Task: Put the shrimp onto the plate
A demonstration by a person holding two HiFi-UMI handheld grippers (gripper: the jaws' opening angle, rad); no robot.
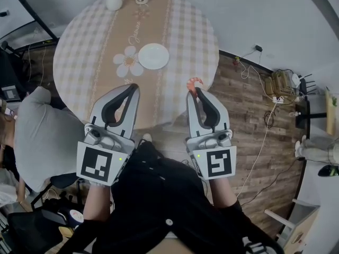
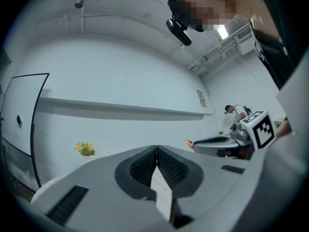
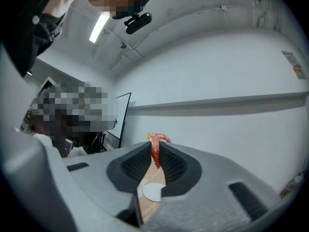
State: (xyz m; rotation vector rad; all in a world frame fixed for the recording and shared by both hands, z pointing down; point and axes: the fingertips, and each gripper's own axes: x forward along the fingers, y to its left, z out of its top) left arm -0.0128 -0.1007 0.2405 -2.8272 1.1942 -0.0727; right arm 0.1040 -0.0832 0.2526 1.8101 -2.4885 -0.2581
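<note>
A: How does the shrimp (image 1: 194,82) look?
B: Small, curled, orange-red. It sticks out of the tip of the right tongs (image 1: 197,91), which pinch it, right of centre by the bench (image 1: 79,62) edge.
A: And the left tongs (image 1: 132,87)?
B: Closed, empty.
A: Counts?
B: One shrimp, one white plate (image 1: 153,56) at upper middle, two tongs.

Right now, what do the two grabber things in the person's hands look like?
The left gripper and right gripper match: pale grey curved fingers lined with black ribbed pads, tapering to a point. Each carries a white cube printed with black square markers, plus a tiny green light. The person wears black clothing.
</note>
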